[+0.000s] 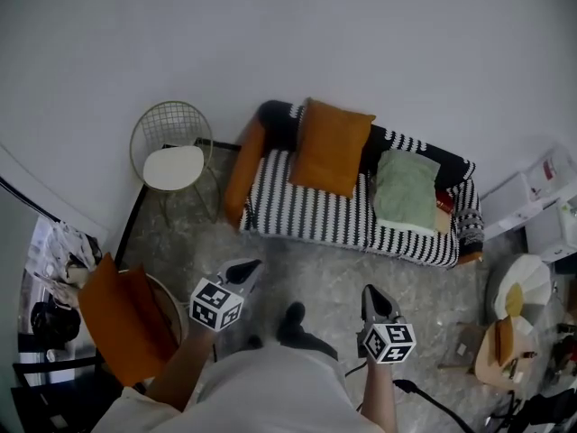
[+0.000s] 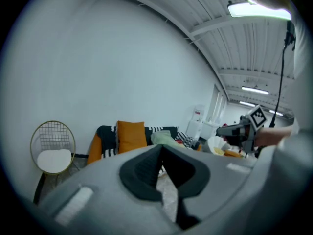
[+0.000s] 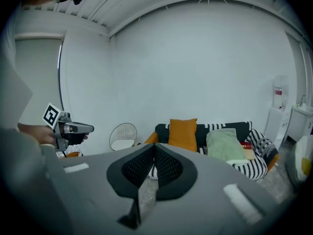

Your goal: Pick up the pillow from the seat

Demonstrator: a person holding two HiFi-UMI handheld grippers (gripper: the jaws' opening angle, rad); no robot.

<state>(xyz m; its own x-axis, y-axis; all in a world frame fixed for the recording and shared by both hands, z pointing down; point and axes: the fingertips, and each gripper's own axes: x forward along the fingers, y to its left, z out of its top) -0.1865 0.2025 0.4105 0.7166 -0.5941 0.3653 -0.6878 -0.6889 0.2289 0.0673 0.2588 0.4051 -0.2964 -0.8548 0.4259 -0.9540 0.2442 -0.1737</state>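
An orange pillow [image 1: 331,146] stands upright against the back of a black-and-white striped sofa [image 1: 315,213]; it also shows in the left gripper view as the orange pillow [image 2: 131,136] and in the right gripper view as the orange pillow [image 3: 183,133]. A pale green pillow [image 1: 407,190] lies on the seat to its right. My left gripper [image 1: 251,270] and right gripper [image 1: 371,293] hover over the floor in front of the sofa, well short of it. Both are shut with nothing between the jaws.
A gold wire chair [image 1: 171,152] with a white seat stands left of the sofa. An orange cushion [image 1: 122,318] rests on a stool at my lower left. White cabinets [image 1: 541,206] and a small cluttered table [image 1: 514,323] sit at the right. Marbled floor lies between me and the sofa.
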